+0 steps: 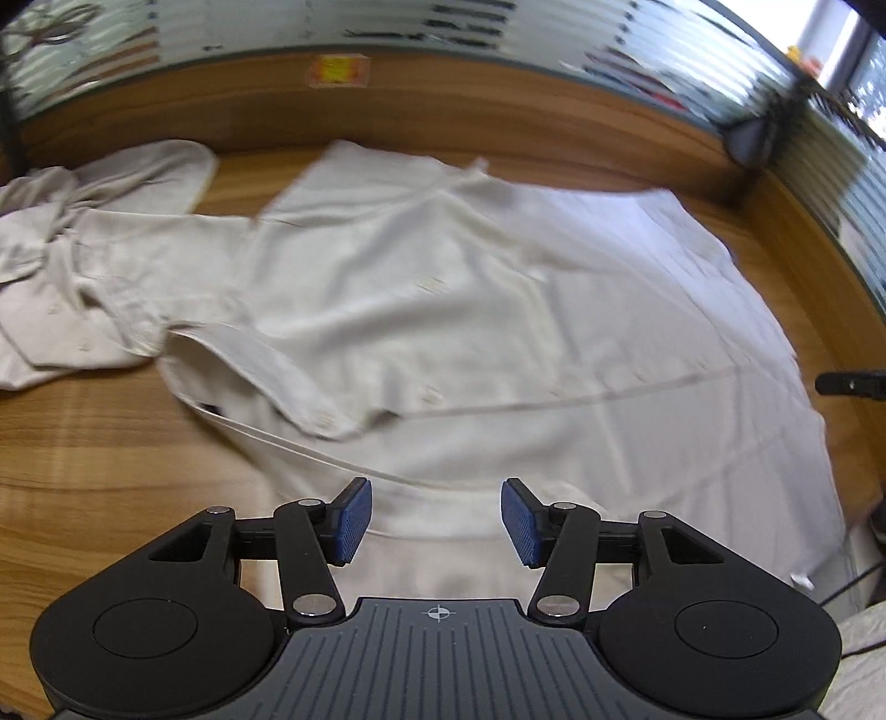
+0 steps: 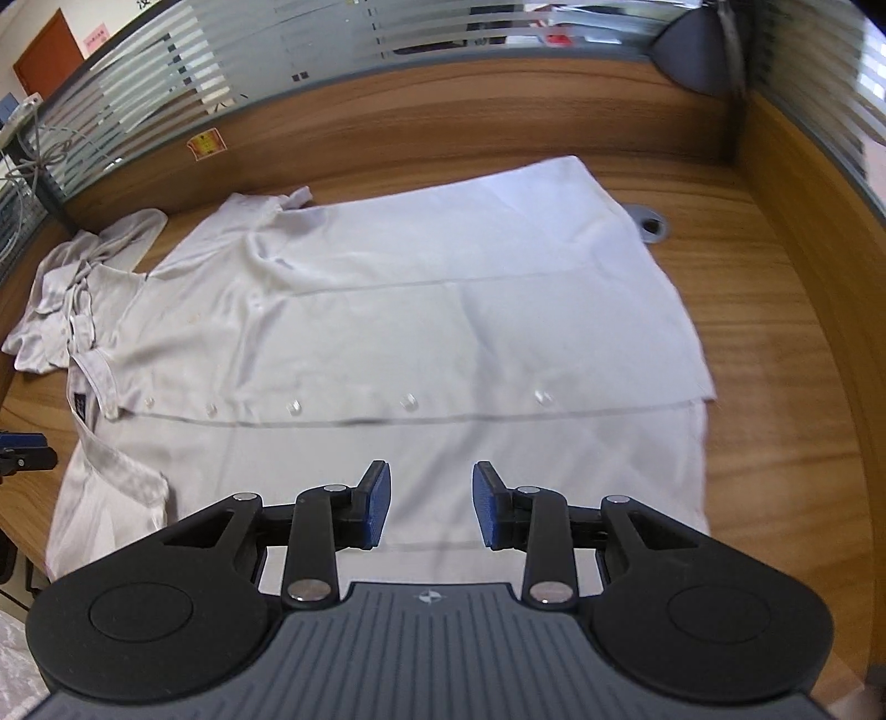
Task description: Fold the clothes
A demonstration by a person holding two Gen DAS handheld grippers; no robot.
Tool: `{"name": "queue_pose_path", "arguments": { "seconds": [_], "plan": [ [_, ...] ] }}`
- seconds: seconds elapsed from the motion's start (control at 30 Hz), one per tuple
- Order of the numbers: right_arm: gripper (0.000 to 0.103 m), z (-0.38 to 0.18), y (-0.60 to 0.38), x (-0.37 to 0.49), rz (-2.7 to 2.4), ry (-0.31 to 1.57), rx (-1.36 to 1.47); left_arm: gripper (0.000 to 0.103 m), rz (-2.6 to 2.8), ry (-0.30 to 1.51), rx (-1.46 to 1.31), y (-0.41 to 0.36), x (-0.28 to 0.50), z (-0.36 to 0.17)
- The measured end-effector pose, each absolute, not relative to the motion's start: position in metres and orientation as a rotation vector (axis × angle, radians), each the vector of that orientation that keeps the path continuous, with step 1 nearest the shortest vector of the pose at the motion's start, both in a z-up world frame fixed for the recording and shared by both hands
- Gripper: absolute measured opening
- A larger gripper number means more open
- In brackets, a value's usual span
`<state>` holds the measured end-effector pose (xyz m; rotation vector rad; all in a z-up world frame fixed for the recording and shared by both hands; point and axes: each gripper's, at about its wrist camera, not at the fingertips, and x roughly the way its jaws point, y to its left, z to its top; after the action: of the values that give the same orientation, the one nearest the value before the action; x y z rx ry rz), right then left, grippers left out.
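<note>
The shirt (image 2: 421,310) lies spread on the counter (image 2: 775,387), collar (image 2: 97,376) to the left. A crumpled garment (image 2: 61,293) lies touching it at far left; a cable port (image 2: 652,226) sits just beside its far right corner.

Wooden desk (image 2: 775,343) with grey cable grommet (image 2: 652,226), yellow sticker (image 2: 206,145), frosted-striped glass partition (image 2: 332,39)

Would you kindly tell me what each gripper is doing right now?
Left gripper: jaws open, holding nothing, above the white shirt.
Right gripper: jaws open, holding nothing, above the same shirt.
</note>
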<state>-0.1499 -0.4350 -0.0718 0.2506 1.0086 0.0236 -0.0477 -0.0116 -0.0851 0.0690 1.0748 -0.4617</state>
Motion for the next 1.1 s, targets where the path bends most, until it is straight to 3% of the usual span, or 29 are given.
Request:
{"name": "queue_pose_path", "arguments": {
  "seconds": [0.3,0.7,0.73,0.77,0.8,0.87,1.1],
  "plan": [
    [0.045,-0.06,-0.444,-0.22,-0.087,0.977,0.231,0.055,-0.584,1.133,0.071,-0.063,-0.071,-0.106],
    [0.045,-0.069,-0.391,-0.303,-0.132,0.962,0.257,0.052,-0.605,1.244,0.051,-0.116,-0.088,-0.139],
    [0.045,-0.069,-0.383,-0.306,-0.125,0.958,0.258,0.038,-0.606,1.25,0.058,-0.119,-0.089,-0.142],
    [0.045,-0.069,-0.376,-0.306,-0.113,0.951,0.261,0.015,-0.607,1.255,0.061,-0.12,-0.091,-0.144],
    [0.045,-0.068,-0.368,-0.305,-0.102,0.946,0.26,0.007,-0.608,1.259,0.063,-0.122,-0.092,-0.146],
    [0.046,-0.07,-0.348,-0.302,-0.075,0.935,0.249,0.003,-0.609,1.234,0.057,-0.12,-0.094,-0.143],
    [0.051,-0.085,-0.267,-0.273,0.061,0.919,0.179,0.003,-0.617,1.168,-0.014,-0.109,-0.094,-0.113]
  ]
}}
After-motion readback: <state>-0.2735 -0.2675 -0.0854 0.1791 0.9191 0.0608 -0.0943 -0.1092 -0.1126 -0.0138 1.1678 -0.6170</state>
